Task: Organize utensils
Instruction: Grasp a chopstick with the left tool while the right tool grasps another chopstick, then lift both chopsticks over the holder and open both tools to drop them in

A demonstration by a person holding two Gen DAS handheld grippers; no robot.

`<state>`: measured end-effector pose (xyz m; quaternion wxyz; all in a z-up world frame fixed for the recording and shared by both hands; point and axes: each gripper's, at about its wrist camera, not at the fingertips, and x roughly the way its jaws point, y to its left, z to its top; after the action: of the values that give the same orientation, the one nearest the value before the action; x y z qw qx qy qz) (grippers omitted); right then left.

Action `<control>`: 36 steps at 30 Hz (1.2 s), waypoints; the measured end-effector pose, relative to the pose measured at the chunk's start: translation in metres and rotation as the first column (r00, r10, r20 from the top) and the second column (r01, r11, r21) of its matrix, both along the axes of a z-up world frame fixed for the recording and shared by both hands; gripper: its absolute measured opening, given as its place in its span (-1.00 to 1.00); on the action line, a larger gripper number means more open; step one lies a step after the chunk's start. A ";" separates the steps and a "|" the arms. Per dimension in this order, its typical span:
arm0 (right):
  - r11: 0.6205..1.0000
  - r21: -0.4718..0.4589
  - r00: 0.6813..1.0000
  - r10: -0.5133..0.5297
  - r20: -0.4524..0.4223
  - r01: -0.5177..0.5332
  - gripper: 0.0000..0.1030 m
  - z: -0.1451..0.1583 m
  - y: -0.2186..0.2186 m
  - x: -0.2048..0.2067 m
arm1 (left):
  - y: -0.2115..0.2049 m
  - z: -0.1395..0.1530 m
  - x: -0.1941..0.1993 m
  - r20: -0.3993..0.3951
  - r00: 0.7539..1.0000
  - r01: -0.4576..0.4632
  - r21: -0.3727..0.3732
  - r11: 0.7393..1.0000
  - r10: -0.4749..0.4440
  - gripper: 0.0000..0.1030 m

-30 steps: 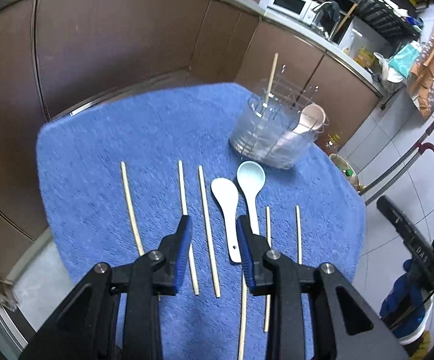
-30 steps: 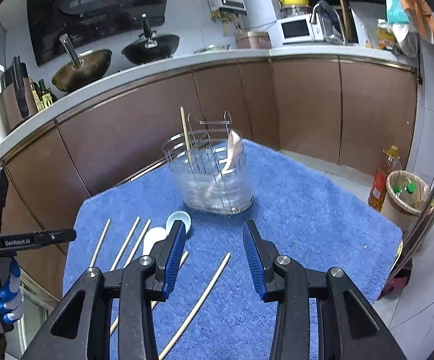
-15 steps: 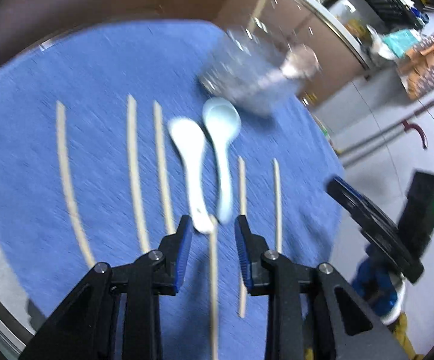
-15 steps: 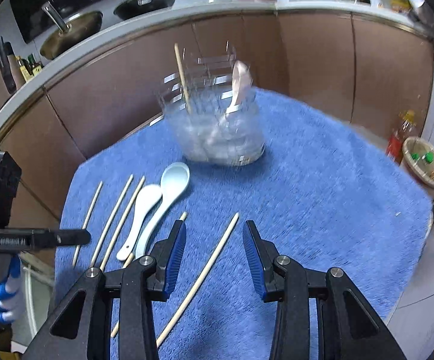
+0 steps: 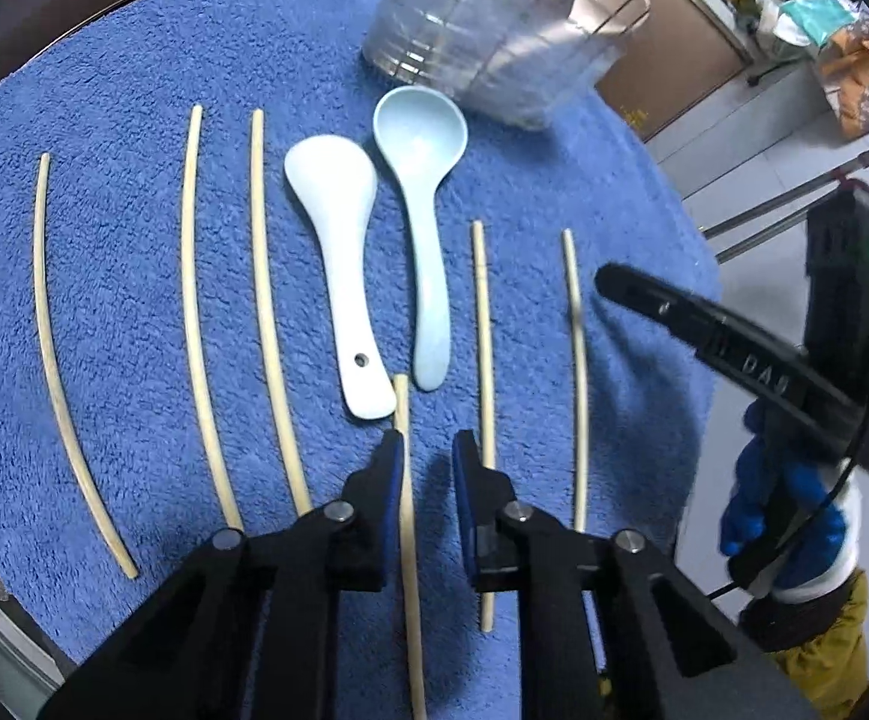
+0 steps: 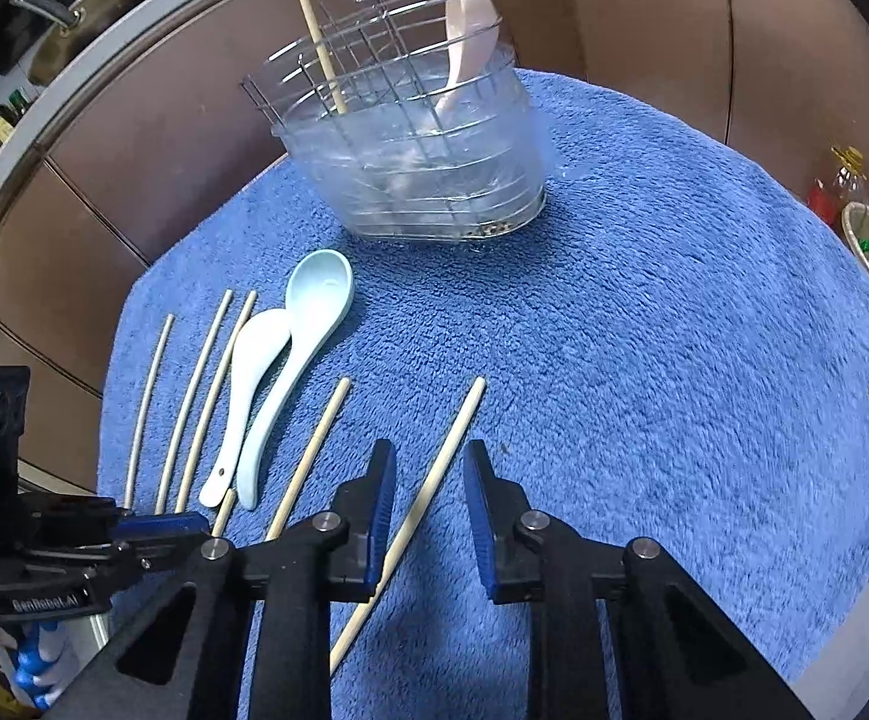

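Wooden chopsticks are the business here, and both hands are going in at once; the left gripper is closing its jaws around a chopstick that is lying between the blue pads just near of the white spoon, tight against the left pad while the right pad is standing clear of it, so nothing is gripped yet. The right gripper is closing too, straddling the rightmost chopstick, which is running slantwise between its jaws, again without a clamp on it yet.

To do this well, I'd say each gripper is wanting to centre on its stick before the pads meet; a thin round stick on deep pile is likely to roll or tip up if one pad arrives first, and the left one is needing care not to nudge the white spoon's handle or the pale blue spoon beside it.

Blue towelling is covering the table; more chopsticks are lying in rough rows on the left, and the clear holder with its wire rack is standing at the far side, already holding one chopstick and a pink spoon. Brown cabinets are curving behind; pans are sitting on the counter at far left, and a bin with bottles is showing at far right.
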<state>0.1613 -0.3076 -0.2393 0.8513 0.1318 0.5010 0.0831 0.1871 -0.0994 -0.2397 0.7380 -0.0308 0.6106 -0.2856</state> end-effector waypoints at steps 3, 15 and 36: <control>1.000 -0.020 0.999 0.017 -0.032 -0.018 -0.61 -0.004 0.003 0.012 | -0.008 -0.006 0.001 0.001 1.000 0.002 0.040 0.999 -0.002 -0.80; 0.992 -0.122 0.993 0.026 -0.113 -0.040 -0.75 -0.017 0.012 0.034 | -0.027 -0.011 0.012 -0.007 1.000 0.013 0.088 0.996 -0.013 -0.90; 0.993 0.116 0.999 0.019 0.030 -0.022 -0.89 0.023 -0.019 -0.002 | -0.008 0.018 -0.012 0.121 0.992 0.017 0.050 0.999 -0.023 -0.91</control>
<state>0.1591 -0.3261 -0.2166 0.8485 0.1747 0.4843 0.1227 0.1756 -0.1069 -0.2216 0.7714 0.0105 0.5717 -0.2792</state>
